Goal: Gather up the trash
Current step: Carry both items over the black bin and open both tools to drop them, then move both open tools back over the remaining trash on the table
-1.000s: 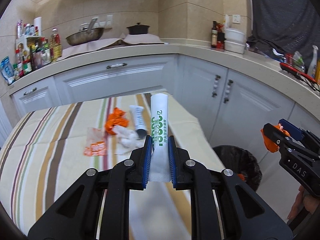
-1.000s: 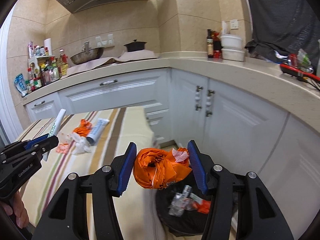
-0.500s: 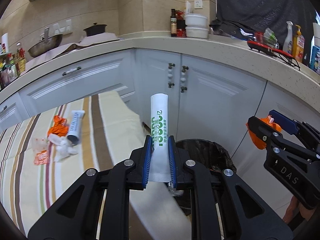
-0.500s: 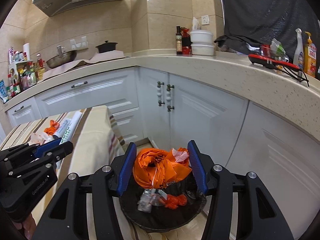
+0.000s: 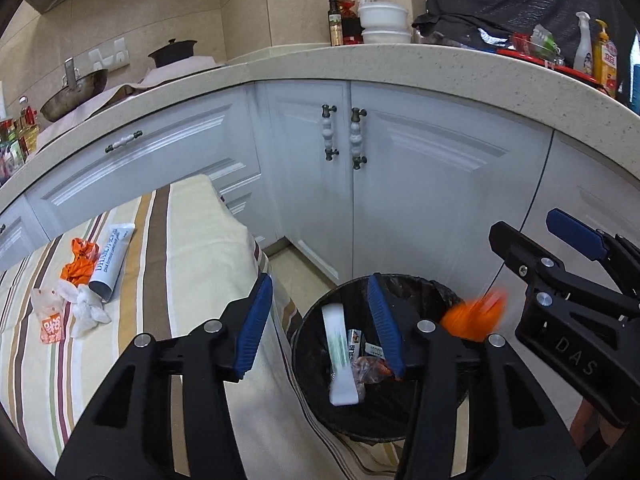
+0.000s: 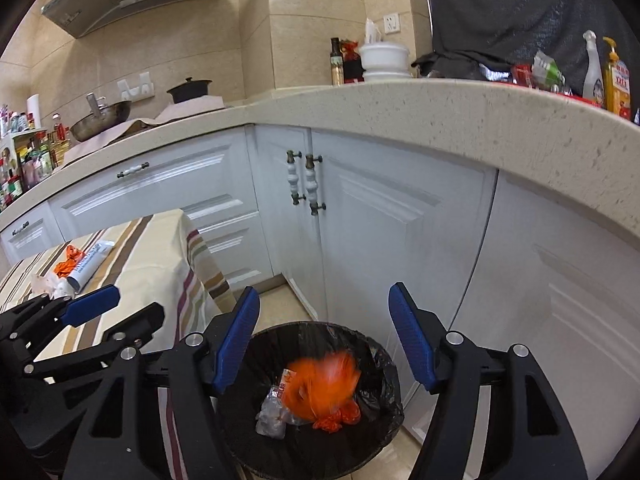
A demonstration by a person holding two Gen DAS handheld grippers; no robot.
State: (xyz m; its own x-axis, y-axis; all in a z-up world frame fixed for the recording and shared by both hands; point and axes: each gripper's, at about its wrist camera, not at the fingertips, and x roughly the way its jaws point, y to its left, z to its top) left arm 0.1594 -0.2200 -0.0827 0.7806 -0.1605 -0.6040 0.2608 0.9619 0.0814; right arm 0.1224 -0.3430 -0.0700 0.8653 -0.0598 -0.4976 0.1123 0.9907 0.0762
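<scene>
My left gripper (image 5: pixel 319 286) hangs over the black bin (image 5: pixel 424 282), its jaws opening with nothing pressed between the pads. Below them a white roll with green print (image 5: pixel 340 356) drops into the bin. My right gripper (image 6: pixel 324 340) is over the same bin (image 6: pixel 376 344), jaws opening too, and a blurred orange bag (image 6: pixel 324 384) falls free beneath it onto other rubbish. On the striped table (image 5: pixel 192 280) lie an orange wrapper (image 5: pixel 80 260), a white tube (image 5: pixel 110 258), a crumpled tissue (image 5: pixel 88 308) and a small sachet (image 5: pixel 50 320).
White cabinet doors (image 5: pixel 400 184) under a speckled counter (image 5: pixel 400 64) stand just behind the bin. The table's cloth edge hangs close to the bin's left side. Bottles, bowls and a wok sit on the counter. Each gripper shows in the other's view: right gripper (image 5: pixel 524 224), left gripper (image 6: pixel 132 308).
Both grippers moved from the table side to over the bin and lower. The left jaws let go of the white roll and the right jaws released the orange bag; both are falling in.
</scene>
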